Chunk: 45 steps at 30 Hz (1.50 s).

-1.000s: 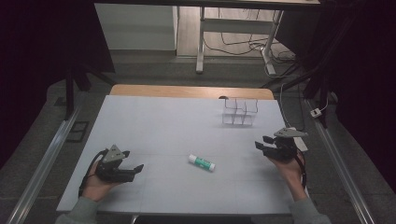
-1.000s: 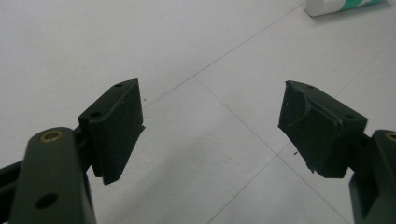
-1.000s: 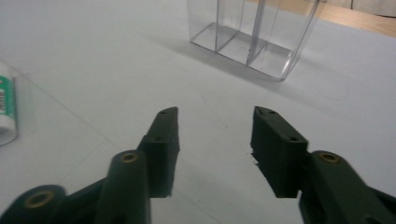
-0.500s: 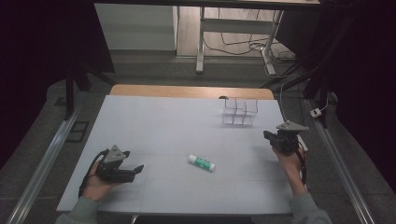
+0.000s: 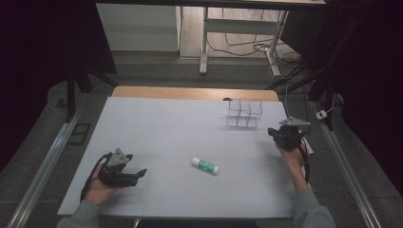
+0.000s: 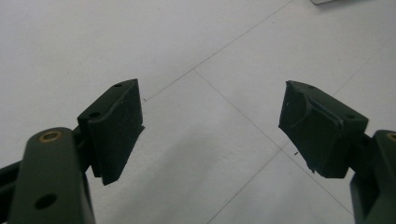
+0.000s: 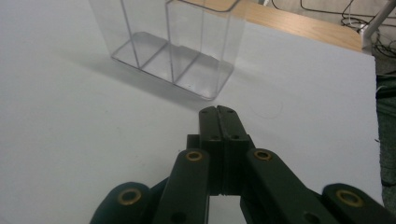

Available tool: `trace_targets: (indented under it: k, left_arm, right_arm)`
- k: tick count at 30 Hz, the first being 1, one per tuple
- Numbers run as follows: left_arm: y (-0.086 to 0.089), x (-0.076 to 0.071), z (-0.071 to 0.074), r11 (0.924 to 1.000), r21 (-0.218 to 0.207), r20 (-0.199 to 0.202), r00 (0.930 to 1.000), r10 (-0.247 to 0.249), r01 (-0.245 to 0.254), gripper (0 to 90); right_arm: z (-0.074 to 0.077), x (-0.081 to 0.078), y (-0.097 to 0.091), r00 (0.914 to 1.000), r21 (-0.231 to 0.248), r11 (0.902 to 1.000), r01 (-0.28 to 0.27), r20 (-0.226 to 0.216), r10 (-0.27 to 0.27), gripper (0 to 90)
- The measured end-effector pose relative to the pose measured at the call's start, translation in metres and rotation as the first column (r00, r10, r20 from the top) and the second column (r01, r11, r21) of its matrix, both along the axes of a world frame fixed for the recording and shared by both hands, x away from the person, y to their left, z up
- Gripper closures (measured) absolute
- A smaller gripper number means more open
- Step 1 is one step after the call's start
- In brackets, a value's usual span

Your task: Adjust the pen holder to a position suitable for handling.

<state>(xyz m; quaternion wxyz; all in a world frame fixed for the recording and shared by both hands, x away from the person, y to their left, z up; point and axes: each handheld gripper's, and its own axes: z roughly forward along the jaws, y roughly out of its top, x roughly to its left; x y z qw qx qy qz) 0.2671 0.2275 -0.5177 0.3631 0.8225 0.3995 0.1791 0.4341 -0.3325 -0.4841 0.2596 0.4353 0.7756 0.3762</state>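
Note:
A white and green glue stick (image 5: 205, 165) lies on the white table top (image 5: 166, 128), near the front middle. A clear plastic organizer (image 5: 243, 114) with several compartments stands at the back right. My right gripper (image 5: 272, 132) is held just right of the organizer, tips toward it. In the right gripper view its jaws (image 7: 219, 112) are shut tight with nothing between them, and the organizer (image 7: 173, 51) stands a short way ahead. My left gripper (image 5: 139, 174) rests near the front left, pointing right. In the left gripper view it (image 6: 212, 126) stands open over bare table.
A wooden strip (image 5: 195, 92) edges the table's far side. Behind it are table legs and cables (image 5: 237, 42) on the floor. Metal rails (image 5: 43, 161) run along both sides of the table. A white corner of something (image 6: 327, 1) shows at the top of the left gripper view.
My right gripper has closed its jaws and moved away from the person, closer to the organizer. The left gripper and the glue stick have stayed put.

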Motion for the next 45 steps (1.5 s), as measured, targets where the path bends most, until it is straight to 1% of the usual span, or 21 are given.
trace_targets:
  k: [2, 4, 5, 10, 12, 13, 15, 16, 17, 19, 20, 24, 26, 29, 31, 33, 34, 35, 37, 41, 45]
  left_arm:
    - [0.0, 0.0, 0.0, 1.0, 0.0, 0.0, 1.0, 0.0, 0.0, 21.3]
    - [0.0, 0.001, -0.001, 1.0, 0.002, -0.004, 1.0, 0.002, -0.002, 21.3]
    - [0.0, 0.001, -0.001, 1.0, 0.002, -0.003, 1.0, 0.001, -0.001, 21.2]
    - [0.0, 0.001, -0.001, 1.0, 0.003, -0.003, 1.0, 0.0, 0.0, 21.3]
    - [0.0, 0.001, -0.001, 1.0, 0.002, -0.004, 1.0, 0.001, -0.001, 21.3]
    - [0.0, 0.001, -0.001, 1.0, 0.002, -0.005, 1.0, -0.001, 0.001, 21.3]
    - [0.0, 0.001, -0.002, 1.0, 0.005, -0.003, 1.0, -0.005, 0.005, 21.3]
    - [0.0, 0.001, -0.002, 1.0, 0.006, -0.003, 1.0, -0.005, 0.005, 21.3]
    - [-0.001, 0.001, -0.002, 0.9999, 0.007, -0.004, 1.0, -0.008, 0.008, 21.3]
    - [-0.001, 0.001, -0.002, 0.9999, 0.007, -0.002, 1.0, -0.008, 0.008, 21.3]
    - [-0.001, 0.001, -0.002, 1.0, 0.006, -0.003, 1.0, -0.006, 0.006, 21.3]
    - [-0.001, 0.002, -0.002, 0.9999, 0.009, -0.007, 0.9999, -0.009, 0.009, 21.3]
    - [-0.001, 0.002, -0.003, 0.9999, 0.008, -0.007, 0.9999, -0.013, 0.013, 21.3]
    - [-0.002, 0.003, -0.004, 0.9998, 0.012, -0.009, 0.9998, -0.017, 0.017, 21.3]
    - [-0.001, 0.003, -0.004, 0.9996, 0.019, -0.011, 0.9997, -0.02, 0.02, 21.3]
    - [-0.001, 0.003, -0.004, 0.9997, 0.017, -0.01, 0.9998, -0.019, 0.019, 21.4]
    - [-0.001, 0.003, -0.005, 0.9997, 0.016, -0.011, 0.9998, -0.018, 0.018, 21.4]
    - [-0.001, 0.003, -0.005, 0.9996, 0.022, -0.014, 0.9998, -0.016, 0.017, 21.4]
    - [-0.001, 0.003, -0.006, 0.9996, 0.022, -0.013, 0.9997, -0.019, 0.019, 21.4]
    - [-0.001, 0.003, -0.006, 0.9994, 0.027, -0.012, 0.9997, -0.021, 0.021, 21.4]
    - [-0.001, 0.003, -0.006, 0.9994, 0.028, -0.012, 0.9998, -0.017, 0.018, 21.4]
  right_arm:
    - [-0.001, 0.004, -0.002, 0.9999, 0.023, 0.9997, 0.007, -0.011, -0.007, 89.4]
    - [-0.002, 0.006, -0.002, 0.9998, 0.031, 0.9994, 0.012, -0.016, -0.011, 89.4]
    - [-0.004, 0.012, -0.002, 0.9997, 0.035, 0.9992, 0.017, -0.02, -0.016, 89.4]
    - [-0.005, 0.027, 0.0, 0.9982, 0.014, 0.9988, 0.046, -0.04, -0.046, 89.4]
    - [-0.005, 0.033, 0.0, 0.9983, 0.019, 0.999, 0.041, -0.043, -0.04, 89.4]
    - [-0.005, 0.033, 0.0, 0.9983, 0.019, 0.999, 0.041, -0.043, -0.04, 89.4]
    - [-0.005, 0.042, 0.001, 0.998, 0.023, 0.999, 0.039, -0.05, -0.038, 89.4]
    - [-0.005, 0.044, 0.002, 0.9984, 0.041, 0.9986, 0.032, -0.048, -0.03, 89.4]
    - [-0.005, 0.046, 0.003, 0.9984, 0.039, 0.9988, 0.028, -0.05, -0.026, 89.4]
    - [-0.005, 0.048, 0.004, 0.9985, 0.04, 0.9987, 0.032, -0.047, -0.03, 89.4]
    - [-0.005, 0.052, 0.005, 0.9979, 0.052, 0.9979, 0.039, -0.053, -0.036, 89.4]
    - [-0.004, 0.057, 0.007, 0.9981, 0.054, 0.9976, 0.042, -0.047, -0.04, 89.4]
    - [-0.003, 0.064, 0.008, 0.9977, 0.052, 0.9975, 0.048, -0.05, -0.046, 89.4]
    - [-0.005, 0.072, 0.008, 0.9963, 0.072, 0.9953, 0.064, -0.063, -0.059, 89.4]
    - [-0.006, 0.076, 0.008, 0.9959, 0.088, 0.9942, 0.063, -0.071, -0.057, 89.4]
    - [-0.008, 0.08, 0.009, 0.9964, 0.107, 0.9926, 0.057, -0.069, -0.05, 89.4]
    - [-0.008, 0.08, 0.009, 0.9964, 0.107, 0.9926, 0.057, -0.069, -0.05, 89.4]
    - [-0.01, 0.083, 0.009, 0.9962, 0.122, 0.9908, 0.058, -0.072, -0.05, 89.4]
    - [-0.012, 0.085, 0.01, 0.9964, 0.13, 0.9901, 0.053, -0.073, -0.044, 89.4]
    - [-0.014, 0.088, 0.013, 0.9964, 0.109, 0.9932, 0.041, -0.078, -0.033, 89.4]
    - [-0.016, 0.09, 0.013, 0.9965, 0.11, 0.9932, 0.038, -0.078, -0.03, 89.4]
